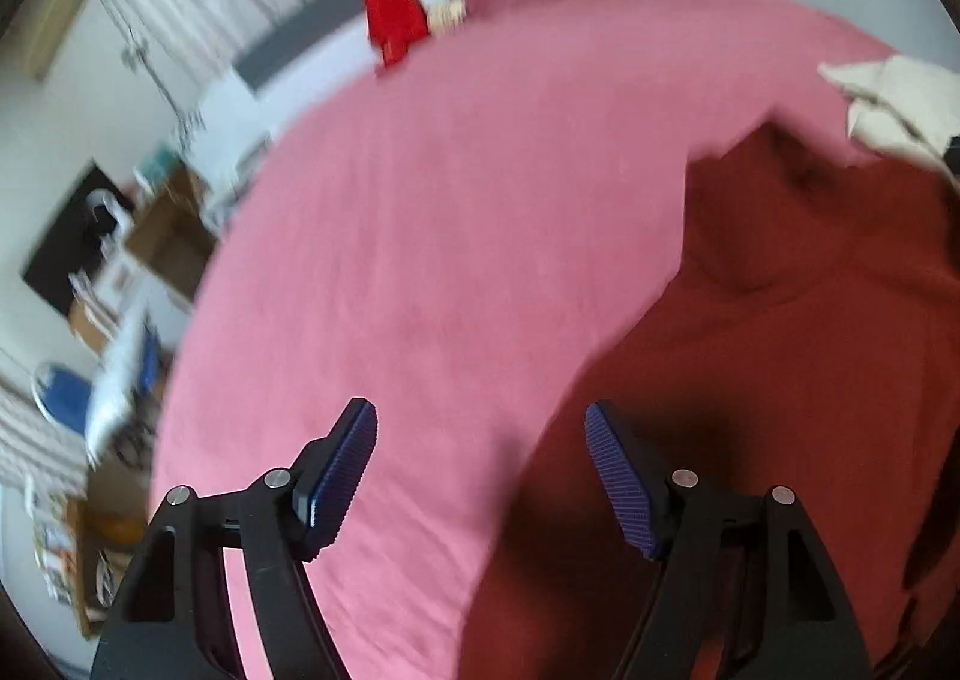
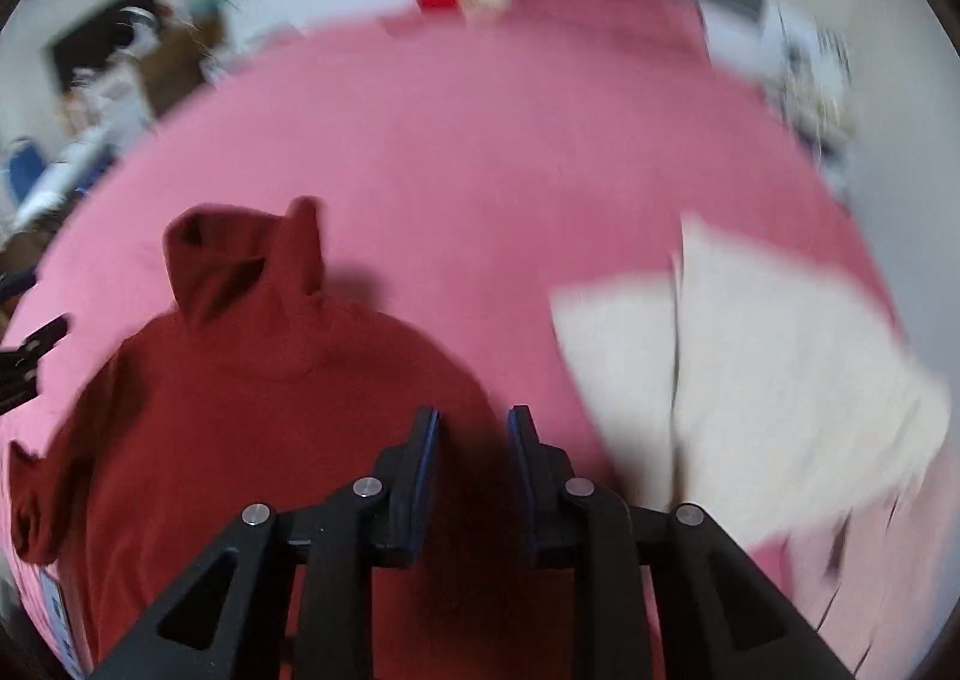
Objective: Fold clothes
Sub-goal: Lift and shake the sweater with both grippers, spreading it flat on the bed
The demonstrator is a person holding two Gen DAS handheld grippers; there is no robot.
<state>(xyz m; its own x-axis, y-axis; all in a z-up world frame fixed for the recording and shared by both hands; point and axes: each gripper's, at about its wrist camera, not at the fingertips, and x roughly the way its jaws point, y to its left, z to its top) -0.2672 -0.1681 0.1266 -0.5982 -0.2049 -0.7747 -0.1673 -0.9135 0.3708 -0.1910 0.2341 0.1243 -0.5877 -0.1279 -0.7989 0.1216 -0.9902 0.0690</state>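
A dark red turtleneck sweater lies flat on the pink bed sheet with its collar pointing away from me. In the left wrist view the sweater fills the lower right. My left gripper hovers above the sweater's left edge, its jaws wide open with nothing between them. It also shows at the left edge of the right wrist view as the left gripper. My right gripper hangs over the sweater's right shoulder, with a narrow gap between its pads and nothing in it.
A cream garment lies on the sheet to the right of the sweater, and its corner shows as the cream garment. A bright red item sits at the far end of the bed. Furniture and clutter line the wall on the left.
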